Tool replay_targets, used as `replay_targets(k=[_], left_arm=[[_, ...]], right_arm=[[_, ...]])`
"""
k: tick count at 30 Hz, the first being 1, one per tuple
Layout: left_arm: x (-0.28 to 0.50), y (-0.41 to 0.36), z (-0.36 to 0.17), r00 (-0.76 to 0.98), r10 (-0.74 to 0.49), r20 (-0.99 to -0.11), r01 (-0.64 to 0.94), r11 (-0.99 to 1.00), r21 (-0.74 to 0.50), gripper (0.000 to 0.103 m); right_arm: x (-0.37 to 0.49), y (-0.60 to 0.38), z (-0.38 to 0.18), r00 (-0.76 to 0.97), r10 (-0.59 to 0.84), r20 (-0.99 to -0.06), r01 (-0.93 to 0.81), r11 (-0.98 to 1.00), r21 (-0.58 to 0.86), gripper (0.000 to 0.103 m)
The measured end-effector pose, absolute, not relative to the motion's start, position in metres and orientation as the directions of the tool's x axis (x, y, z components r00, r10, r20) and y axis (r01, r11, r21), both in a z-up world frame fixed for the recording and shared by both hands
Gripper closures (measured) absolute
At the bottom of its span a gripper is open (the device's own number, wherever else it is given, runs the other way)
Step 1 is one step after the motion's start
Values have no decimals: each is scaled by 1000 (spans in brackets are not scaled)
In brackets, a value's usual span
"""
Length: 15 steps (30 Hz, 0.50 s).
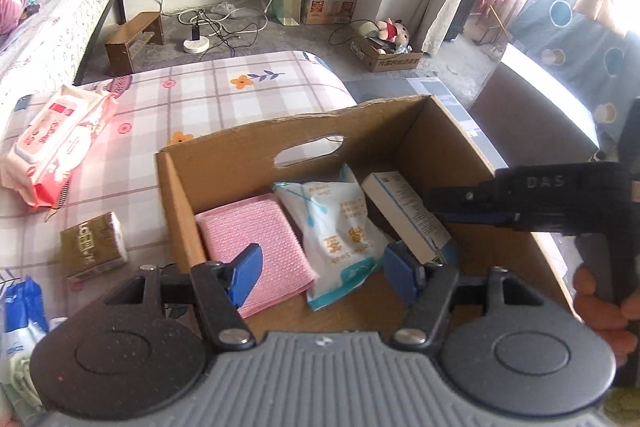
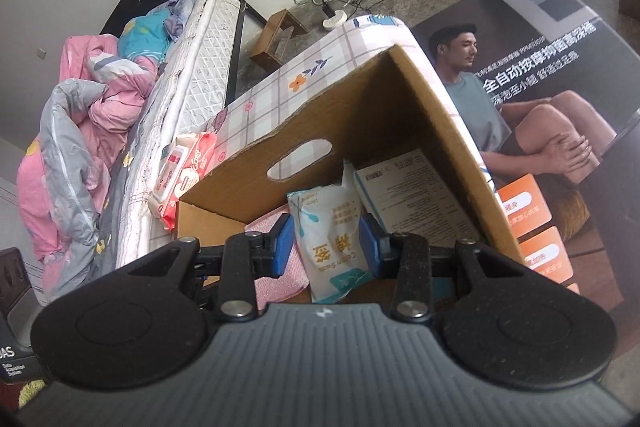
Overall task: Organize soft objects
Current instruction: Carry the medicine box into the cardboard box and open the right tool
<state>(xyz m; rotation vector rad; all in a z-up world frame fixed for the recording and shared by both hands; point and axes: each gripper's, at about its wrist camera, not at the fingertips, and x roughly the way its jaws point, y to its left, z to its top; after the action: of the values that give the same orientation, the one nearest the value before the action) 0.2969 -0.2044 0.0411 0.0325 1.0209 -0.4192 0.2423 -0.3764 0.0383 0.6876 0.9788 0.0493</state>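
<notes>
Hovering over the open cardboard box (image 1: 224, 163), the left gripper (image 1: 320, 271) has its blue pads spread wide with nothing between them. Just ahead of its left pad lies a folded pink cloth (image 1: 256, 243) flat on the box floor; ahead and between the pads sits a white cotton swab bag (image 1: 336, 227), and beyond the right pad a white carton (image 1: 408, 219) leans against the box's right wall. Off to the left of this gripper, outside the box on the checked sheet (image 1: 200, 99), lie a pink wet wipes pack (image 1: 56, 147), a brown tissue pack (image 1: 94, 247) and, nearest the camera, a blue and white packet (image 1: 22, 307).

The right gripper (image 2: 326, 247) reaches into the same box from the right side; its pads stand on either side of the swab bag's lower half, but whether they press it I cannot tell
</notes>
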Motion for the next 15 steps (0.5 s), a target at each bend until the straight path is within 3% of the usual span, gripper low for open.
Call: replay_targets(k=[4,7,15], left_arm=[[275,-164,59,481,-331,-811,351,921,-168,33],[258,-140,69,493,-345,-798,351,919,-181,33],[223,-93,77,521,-386,-761,335,913,-234,29]], right_arm=[[256,-369,2,493,367,-788,320,766,557,69],[265,-365,-17,468,296,-833,345,806,480,75],[278,-348,-32,460,237,-855,336,845,416,76]])
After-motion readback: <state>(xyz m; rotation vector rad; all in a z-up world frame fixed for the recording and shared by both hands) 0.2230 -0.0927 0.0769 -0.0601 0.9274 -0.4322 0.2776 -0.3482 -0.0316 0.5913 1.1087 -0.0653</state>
